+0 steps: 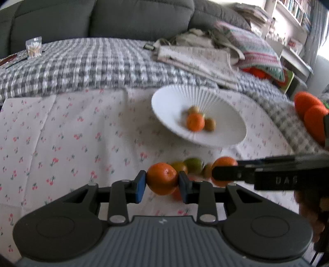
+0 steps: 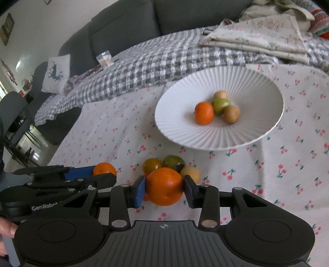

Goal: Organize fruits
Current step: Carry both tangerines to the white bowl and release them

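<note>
My left gripper (image 1: 162,181) is shut on a small orange (image 1: 162,178) above the cherry-print cloth. In the right wrist view it shows at the left (image 2: 102,174), holding that orange (image 2: 104,168). My right gripper (image 2: 164,190) is shut on a larger orange (image 2: 164,185); in the left wrist view it reaches in from the right (image 1: 224,174). Loose fruit, greenish (image 2: 173,161) and yellowish (image 2: 192,173), lies just beyond the grippers. A white ribbed bowl (image 2: 257,86) holds an orange (image 2: 204,113), a green fruit (image 2: 220,104) and two tan fruits.
A grey checked blanket (image 2: 144,63) covers the back of the surface, with folded cloths (image 2: 257,39) at the right and a small clear packet (image 1: 34,47) at the far left. A grey sofa (image 1: 123,16) stands behind.
</note>
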The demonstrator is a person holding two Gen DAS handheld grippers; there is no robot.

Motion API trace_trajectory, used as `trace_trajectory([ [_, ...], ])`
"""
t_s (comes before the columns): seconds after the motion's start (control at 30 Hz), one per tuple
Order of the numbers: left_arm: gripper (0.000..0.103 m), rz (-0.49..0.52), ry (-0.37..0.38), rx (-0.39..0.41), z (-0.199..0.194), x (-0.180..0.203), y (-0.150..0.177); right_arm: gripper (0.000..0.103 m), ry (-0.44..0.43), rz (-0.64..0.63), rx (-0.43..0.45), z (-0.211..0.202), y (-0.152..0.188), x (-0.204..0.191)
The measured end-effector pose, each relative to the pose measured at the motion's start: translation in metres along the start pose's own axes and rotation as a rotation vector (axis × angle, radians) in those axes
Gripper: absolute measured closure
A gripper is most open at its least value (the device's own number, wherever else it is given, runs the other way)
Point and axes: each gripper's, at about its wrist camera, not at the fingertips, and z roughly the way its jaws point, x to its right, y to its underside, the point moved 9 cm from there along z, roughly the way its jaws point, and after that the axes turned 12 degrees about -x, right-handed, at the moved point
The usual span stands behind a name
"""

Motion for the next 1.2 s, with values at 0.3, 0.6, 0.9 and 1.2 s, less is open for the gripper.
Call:
trace_trajectory([
  [0.3,0.071,-0.006,0.018,0.047,0.0,0.023,-0.03,0.064,0.019,0.015,0.079,-0.027,-0.018,0.012],
  [0.6,0.071,-0.014,0.005,0.043,0.021,0.04,-0.047,0.064,0.031,0.088,0.156,-0.054,-0.037,0.044],
  [0.9,0.071,0.053,-0.049,0.04,0.049,0.062,-0.065,0.064,0.071,0.117,0.17,-0.053,-0.047,0.065],
  [1.2,0.071,0.115,-0.048,0.024,0.078,0.081,-0.067,0.064,0.126,0.144,0.179,-0.04,-0.055,0.088],
])
